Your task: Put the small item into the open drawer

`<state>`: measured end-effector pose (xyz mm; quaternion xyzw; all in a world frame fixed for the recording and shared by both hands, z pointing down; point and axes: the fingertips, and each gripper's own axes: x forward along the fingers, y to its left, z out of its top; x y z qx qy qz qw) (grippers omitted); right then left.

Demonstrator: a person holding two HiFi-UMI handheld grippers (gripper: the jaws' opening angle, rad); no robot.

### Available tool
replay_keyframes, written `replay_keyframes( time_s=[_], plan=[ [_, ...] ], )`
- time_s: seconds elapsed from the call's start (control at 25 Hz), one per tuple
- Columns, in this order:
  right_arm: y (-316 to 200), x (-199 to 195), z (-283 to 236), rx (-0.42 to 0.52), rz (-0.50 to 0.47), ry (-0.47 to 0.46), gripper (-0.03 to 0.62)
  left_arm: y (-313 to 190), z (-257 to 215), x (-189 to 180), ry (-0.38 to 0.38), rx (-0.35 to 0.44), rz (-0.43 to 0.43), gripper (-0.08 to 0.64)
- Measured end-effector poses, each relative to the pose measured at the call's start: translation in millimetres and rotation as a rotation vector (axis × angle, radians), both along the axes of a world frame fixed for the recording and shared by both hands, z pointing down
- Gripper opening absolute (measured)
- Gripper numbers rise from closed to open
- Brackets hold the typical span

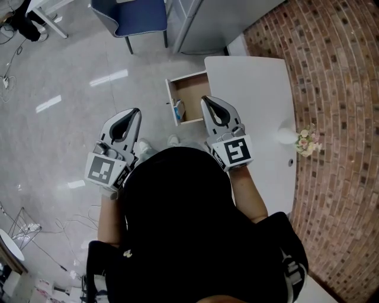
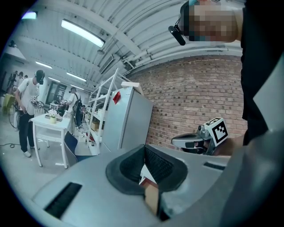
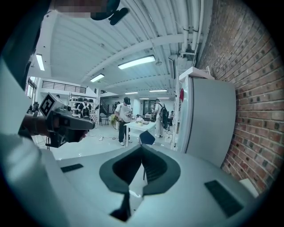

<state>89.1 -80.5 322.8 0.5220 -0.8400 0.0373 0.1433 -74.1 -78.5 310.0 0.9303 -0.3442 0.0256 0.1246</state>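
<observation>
In the head view a wooden drawer (image 1: 194, 87) stands pulled out from the left side of a white table (image 1: 257, 89). A small blue and white item (image 1: 178, 110) lies in the drawer's near left corner. My right gripper (image 1: 205, 99) hovers over the drawer's near right edge, shut and empty; its pads meet in the right gripper view (image 3: 142, 147). My left gripper (image 1: 137, 111) hangs over the floor left of the drawer, shut with nothing in it. Its own view shows the tips (image 2: 144, 147) touching, with the right gripper (image 2: 195, 141) off to the right.
A small vase of flowers (image 1: 303, 141) stands on the table's right edge, against the brick wall (image 1: 337, 118). A blue chair (image 1: 139, 15) and a grey cabinet (image 1: 204, 23) stand beyond the drawer. Cables lie on the floor at lower left. People stand by a distant white table (image 3: 141, 126).
</observation>
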Motion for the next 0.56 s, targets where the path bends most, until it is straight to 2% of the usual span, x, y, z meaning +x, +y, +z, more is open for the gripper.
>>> replay_keyframes(
  time_s=[0.56],
  plan=[
    [6.3, 4.9, 7.9, -0.018, 0.011, -0.005, 0.012, 6.0, 1.8, 2.5, -0.017, -0.02, -0.007, 0.003]
  ],
)
